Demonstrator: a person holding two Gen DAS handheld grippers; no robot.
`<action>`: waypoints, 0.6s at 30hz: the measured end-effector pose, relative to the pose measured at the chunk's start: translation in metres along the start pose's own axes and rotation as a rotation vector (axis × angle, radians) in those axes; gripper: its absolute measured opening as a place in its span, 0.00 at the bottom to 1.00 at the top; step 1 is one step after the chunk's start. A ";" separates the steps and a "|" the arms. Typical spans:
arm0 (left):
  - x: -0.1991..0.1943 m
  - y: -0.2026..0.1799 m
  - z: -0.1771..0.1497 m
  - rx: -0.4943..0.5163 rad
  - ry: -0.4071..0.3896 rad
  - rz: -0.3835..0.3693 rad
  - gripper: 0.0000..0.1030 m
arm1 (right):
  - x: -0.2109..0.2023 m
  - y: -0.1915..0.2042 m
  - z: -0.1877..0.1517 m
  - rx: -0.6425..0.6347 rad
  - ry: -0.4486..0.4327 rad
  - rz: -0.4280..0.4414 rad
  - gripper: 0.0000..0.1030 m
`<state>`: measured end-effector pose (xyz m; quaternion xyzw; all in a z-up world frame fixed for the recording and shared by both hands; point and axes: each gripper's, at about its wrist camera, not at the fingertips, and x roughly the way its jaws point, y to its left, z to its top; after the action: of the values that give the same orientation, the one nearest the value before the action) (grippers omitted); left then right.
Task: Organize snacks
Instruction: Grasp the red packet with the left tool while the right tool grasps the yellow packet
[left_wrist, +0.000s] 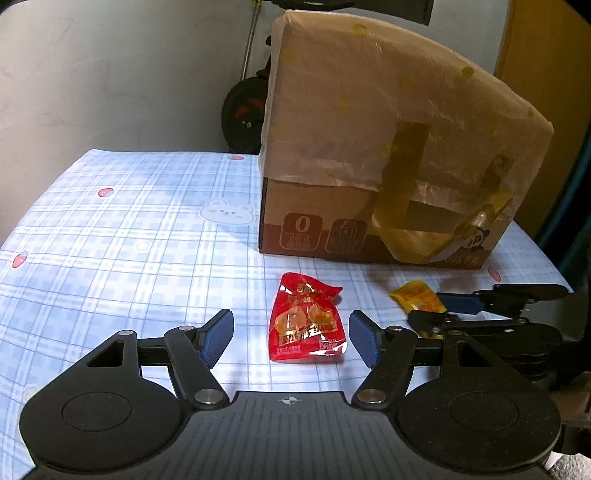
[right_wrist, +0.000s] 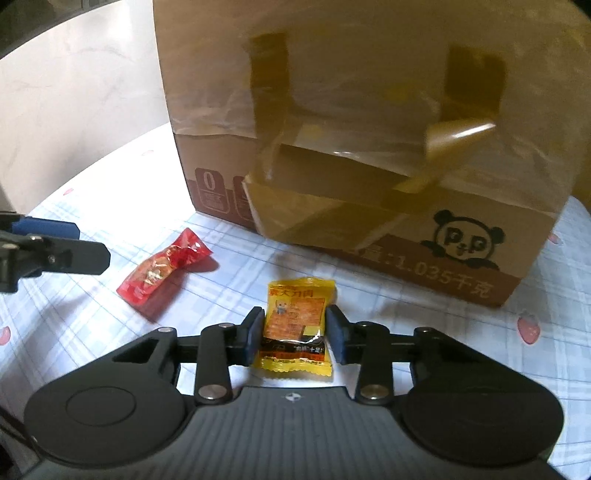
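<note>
A red snack packet (left_wrist: 306, 325) lies flat on the checked tablecloth between the fingers of my left gripper (left_wrist: 291, 326). That gripper is open, and its blue pads (left_wrist: 218, 338) stand well clear of the packet on both sides. A yellow snack packet (right_wrist: 295, 325) lies on the cloth between the pads of my right gripper (right_wrist: 295, 323), which touch its two side edges. From the left wrist view, the right gripper (left_wrist: 443, 306) and the yellow packet (left_wrist: 417, 297) sit to the right. In the right wrist view, the red packet (right_wrist: 162, 267) and the left gripper (right_wrist: 85, 243) lie to the left.
A large cardboard box (left_wrist: 369, 147) with a panda print (right_wrist: 461, 240), wrapped in clear film and yellow tape, stands on the table just behind both packets. The blue checked tablecloth (left_wrist: 129, 240) stretches out to the left. A dark wheel (left_wrist: 245, 114) leans by the wall behind the table.
</note>
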<state>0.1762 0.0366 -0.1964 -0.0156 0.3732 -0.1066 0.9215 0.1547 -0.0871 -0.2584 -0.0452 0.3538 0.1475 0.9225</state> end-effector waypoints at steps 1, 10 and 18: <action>0.002 -0.001 0.000 0.001 0.004 0.000 0.69 | -0.004 -0.002 -0.004 -0.013 -0.009 -0.007 0.37; 0.027 -0.009 0.001 0.052 0.038 0.016 0.69 | -0.010 -0.003 -0.018 -0.030 -0.057 -0.013 0.37; 0.061 -0.016 0.012 0.076 0.069 0.034 0.69 | -0.012 -0.003 -0.018 -0.029 -0.069 -0.013 0.37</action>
<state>0.2245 0.0073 -0.2276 0.0295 0.4005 -0.1054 0.9097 0.1351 -0.0967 -0.2639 -0.0559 0.3194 0.1482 0.9343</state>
